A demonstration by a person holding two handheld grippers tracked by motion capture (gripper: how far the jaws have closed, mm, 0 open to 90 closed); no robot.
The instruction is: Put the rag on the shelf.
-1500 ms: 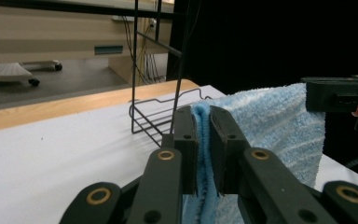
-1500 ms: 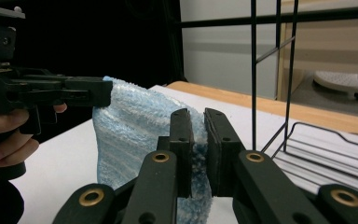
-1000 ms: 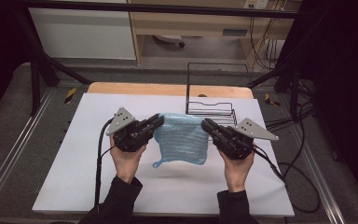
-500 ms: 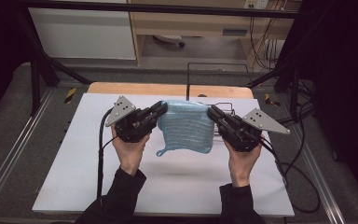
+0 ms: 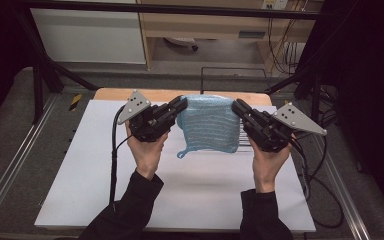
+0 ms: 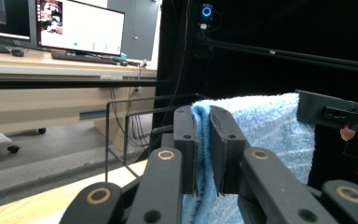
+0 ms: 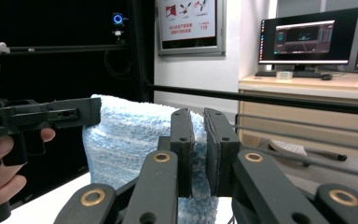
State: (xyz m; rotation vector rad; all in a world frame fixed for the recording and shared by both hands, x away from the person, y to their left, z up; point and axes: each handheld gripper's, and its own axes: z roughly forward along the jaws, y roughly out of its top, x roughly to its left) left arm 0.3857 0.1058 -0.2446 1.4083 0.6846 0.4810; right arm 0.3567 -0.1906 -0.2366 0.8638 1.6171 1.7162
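towel [image 5: 211,124] hangs stretched between left tool [image 5: 179,106] and right tool [image 5: 239,107], each clamped on a top corner.

I see a white sheet [image 5: 130,200] covering most of the counter [image 5: 110,94], whose bare wood shows along the far edge. A black wire rack [image 5: 232,75] stands at the far side of the counter. A small yellow-and-black item [image 5: 75,101] lies on the grey surface off the counter's left edge. Beyond, a wooden desk [image 6: 23,63] carries a lit monitor [image 6: 79,25] and keyboard [image 6: 77,57]. Another monitor [image 7: 307,35] sits on a desk, with a poster [image 7: 189,21] on the wall.
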